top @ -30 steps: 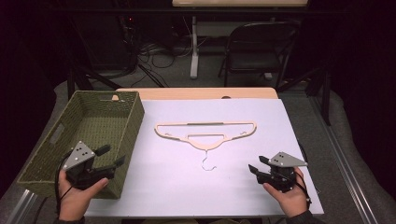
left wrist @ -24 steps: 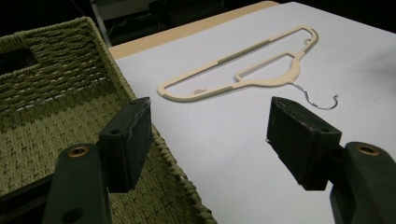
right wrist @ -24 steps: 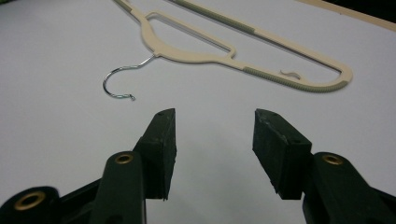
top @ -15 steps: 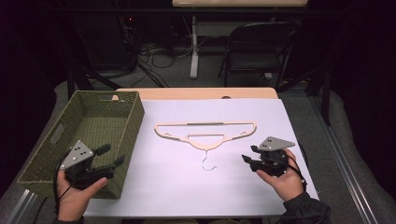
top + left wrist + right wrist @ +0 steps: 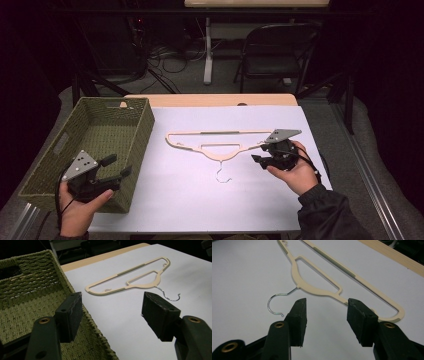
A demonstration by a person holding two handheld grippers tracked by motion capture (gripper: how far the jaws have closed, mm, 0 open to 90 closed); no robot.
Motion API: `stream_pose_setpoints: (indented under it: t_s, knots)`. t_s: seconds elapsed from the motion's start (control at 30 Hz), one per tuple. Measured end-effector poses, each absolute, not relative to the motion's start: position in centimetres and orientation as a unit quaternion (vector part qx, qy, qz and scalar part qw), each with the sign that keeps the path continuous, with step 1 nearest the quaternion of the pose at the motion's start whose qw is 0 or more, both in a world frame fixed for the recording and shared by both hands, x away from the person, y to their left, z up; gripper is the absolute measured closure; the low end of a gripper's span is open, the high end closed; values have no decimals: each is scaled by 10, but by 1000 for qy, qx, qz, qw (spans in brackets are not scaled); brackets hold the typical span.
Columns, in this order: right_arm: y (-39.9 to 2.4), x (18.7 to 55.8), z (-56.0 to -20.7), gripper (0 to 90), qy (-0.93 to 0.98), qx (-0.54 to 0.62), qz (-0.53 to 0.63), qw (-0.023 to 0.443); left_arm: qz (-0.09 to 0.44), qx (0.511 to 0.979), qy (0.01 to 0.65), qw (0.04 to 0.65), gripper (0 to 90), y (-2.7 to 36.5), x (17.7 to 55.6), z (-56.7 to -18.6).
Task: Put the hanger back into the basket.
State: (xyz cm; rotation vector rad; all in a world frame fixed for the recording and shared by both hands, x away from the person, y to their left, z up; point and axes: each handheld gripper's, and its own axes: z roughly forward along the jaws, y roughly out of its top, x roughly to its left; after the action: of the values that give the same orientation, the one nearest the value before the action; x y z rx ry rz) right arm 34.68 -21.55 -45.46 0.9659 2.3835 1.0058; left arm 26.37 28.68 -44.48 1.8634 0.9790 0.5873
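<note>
A cream plastic hanger (image 5: 222,155) with a metal hook (image 5: 222,176) lies flat on the white tabletop (image 5: 175,200), hook toward the person. My right gripper (image 5: 259,153) hovers at the hanger's right end, open; its jaws have just been closing a little and nothing is between them. In the right gripper view the hanger (image 5: 322,291) lies just past my right gripper (image 5: 327,302), one arm running behind the right pad. My left gripper (image 5: 116,166) is open and empty over the near right corner of a green woven basket (image 5: 145,120). Beyond my left gripper (image 5: 112,300) lies the hanger (image 5: 140,285).
The basket (image 5: 30,272) stands along the table's left side and looks empty inside. A wooden strip (image 5: 210,100) runs along the table's far edge. A folding chair (image 5: 280,50) and cables on the floor lie beyond the table.
My right gripper has moved up and away from the person, from the near right of the table to the hanger's right end. The left hand has stayed put.
</note>
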Motion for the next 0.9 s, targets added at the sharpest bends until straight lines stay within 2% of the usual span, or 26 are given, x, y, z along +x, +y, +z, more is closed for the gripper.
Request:
stream_pose_setpoints:
  t_s: [0.3, 0.9]
  knots:
    - [-210, 372, -448, 523, 861, 348, 334, 161, 237, 756, 401, 461, 337, 287, 264, -445]
    - [-186, 404, -446, 532, 888, 324, 283, 162, 238, 756, 404, 457, 338, 289, 265, -446]
